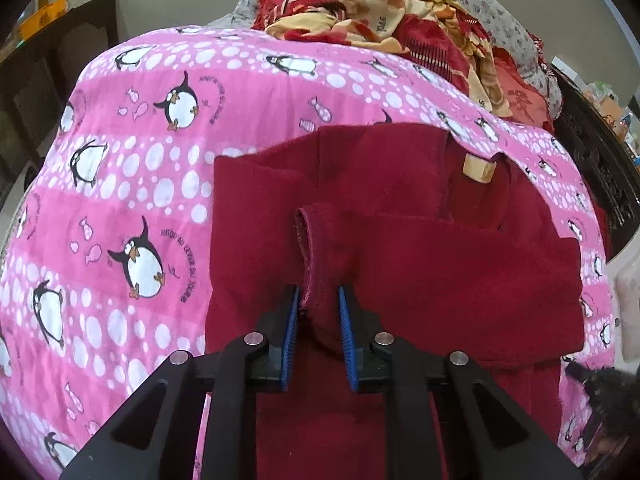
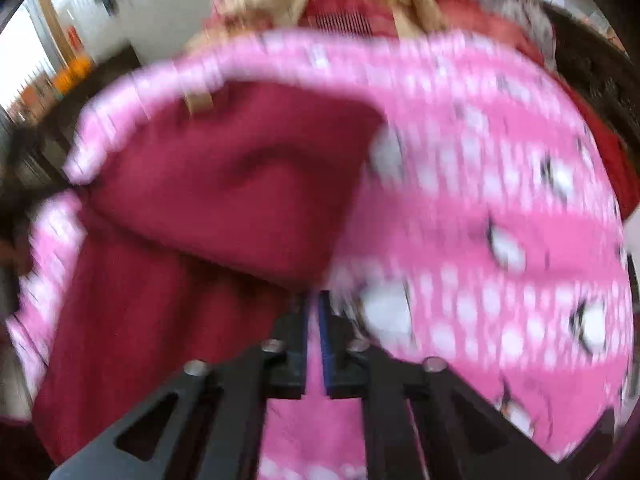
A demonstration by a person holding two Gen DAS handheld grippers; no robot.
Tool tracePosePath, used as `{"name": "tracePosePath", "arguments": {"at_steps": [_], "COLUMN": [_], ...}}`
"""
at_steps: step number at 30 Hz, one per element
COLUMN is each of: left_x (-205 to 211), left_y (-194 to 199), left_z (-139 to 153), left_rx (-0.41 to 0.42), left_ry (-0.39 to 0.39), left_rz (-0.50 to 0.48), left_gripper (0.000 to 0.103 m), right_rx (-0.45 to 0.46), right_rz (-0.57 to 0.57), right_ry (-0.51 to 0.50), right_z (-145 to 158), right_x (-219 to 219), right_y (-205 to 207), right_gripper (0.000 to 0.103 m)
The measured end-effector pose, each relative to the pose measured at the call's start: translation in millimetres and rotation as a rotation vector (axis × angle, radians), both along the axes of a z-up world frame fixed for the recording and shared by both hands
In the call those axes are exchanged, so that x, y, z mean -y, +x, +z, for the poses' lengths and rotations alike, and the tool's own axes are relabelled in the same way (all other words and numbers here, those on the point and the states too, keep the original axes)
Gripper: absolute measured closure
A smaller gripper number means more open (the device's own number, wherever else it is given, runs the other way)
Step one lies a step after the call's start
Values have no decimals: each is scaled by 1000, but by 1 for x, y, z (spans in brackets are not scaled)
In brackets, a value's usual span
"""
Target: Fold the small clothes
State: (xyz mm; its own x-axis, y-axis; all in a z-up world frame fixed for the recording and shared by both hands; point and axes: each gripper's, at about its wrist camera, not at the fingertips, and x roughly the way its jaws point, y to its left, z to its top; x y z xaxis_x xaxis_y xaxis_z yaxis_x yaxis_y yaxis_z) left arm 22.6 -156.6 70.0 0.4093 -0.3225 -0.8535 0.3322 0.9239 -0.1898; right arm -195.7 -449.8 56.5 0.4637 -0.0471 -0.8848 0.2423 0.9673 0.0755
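A small dark red garment [image 1: 400,248] with a tan neck label [image 1: 478,168] lies partly folded on a pink penguin-print blanket [image 1: 132,184]. My left gripper [image 1: 319,300] is partly open, its blue pads on either side of a raised hemmed fold of the garment, with a gap on both sides. The right wrist view is blurred by motion. In it the garment [image 2: 224,200] fills the left half and the blanket [image 2: 500,200] the right. My right gripper [image 2: 313,300] has its jaws nearly together above the blanket, just right of the garment's edge, and nothing shows between them.
A heap of red, yellow and floral bedding [image 1: 384,16] lies at the far side of the blanket. Dark wooden furniture [image 1: 592,152] stands at the right, and a dark cabinet [image 1: 84,32] at the far left.
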Motion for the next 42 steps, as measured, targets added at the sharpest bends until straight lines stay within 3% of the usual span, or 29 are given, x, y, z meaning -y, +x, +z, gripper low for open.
{"name": "tracePosePath", "arguments": {"at_steps": [2, 4, 7, 9, 11, 13, 14, 17, 19, 22, 24, 25, 28, 29, 30, 31, 34, 36, 39, 42], "left_x": [-1, -2, -2, -2, -2, -6, -10, -18, -19, -19, -19, -19, -18, -17, -17, -17, -13, -6, -3, -9], "left_y": [-3, -6, -7, -7, -7, -8, -9, -13, -14, -13, -12, -12, -13, -14, -15, -15, -15, -14, -15, -18], "left_z": [2, 8, 13, 14, 13, 14, 16, 19, 16, 12, 10, 10, 8, 8, 8, 7, -2, -11, -17, -9], "left_rx": [1, 14, 23, 28, 28, 27, 31, 43, 41, 33, 27, 24, 21, 21, 18, 14, -7, -19, -11, -12], "left_ry": [-7, -13, -25, -29, -30, -37, -48, -56, -40, -36, -41, -42, -35, -31, -34, -36, -39, -22, 6, -19], "left_rz": [-3, -13, -14, -9, -3, 8, 8, 3, -4, 0, 8, 11, 14, 10, 5, 2, -4, -13, -8, -4], "left_gripper": [103, 103, 103, 103, 103, 103, 103, 103, 103, 103, 103, 103, 103, 103, 103, 103, 103, 103, 103, 103], "right_rx": [-8, 37, 117, 153, 170, 119, 86, 44, 23, 125, 193, 214, 178, 164, 160, 159, 226, 177, 115, 159], "right_rz": [-39, -108, -150, -139, -135, -167, -164, -109, -105, -191, -251, -270, -271, -250, -215, -190, -199, -229, -234, -260], "right_ry": [30, 92, 127, 122, 142, 198, 223, 136, 154, 200, 208, 221, 294, 307, 300, 245, 136, 49, 85, 77], "right_z": [-7, 5, 32, 41, 37, 17, 9, 0, 1, 21, 29, 28, 11, 8, 6, 10, 28, 19, 0, 22], "right_x": [9, 23, 36, 33, 30, 31, 28, 9, 10, 31, 43, 49, 56, 55, 51, 46, 37, 39, 46, 46], "right_y": [-12, -22, -19, -4, 18, 39, 44, 36, 28, 20, 25, 34, 71, 80, 87, 91, 84, 89, 95, 77], "right_gripper": [103, 102, 79, 54, 48, 60, 81, 80, 75, 55, 28, 25, 27, 42, 77, 88, 90, 90, 88, 78]}}
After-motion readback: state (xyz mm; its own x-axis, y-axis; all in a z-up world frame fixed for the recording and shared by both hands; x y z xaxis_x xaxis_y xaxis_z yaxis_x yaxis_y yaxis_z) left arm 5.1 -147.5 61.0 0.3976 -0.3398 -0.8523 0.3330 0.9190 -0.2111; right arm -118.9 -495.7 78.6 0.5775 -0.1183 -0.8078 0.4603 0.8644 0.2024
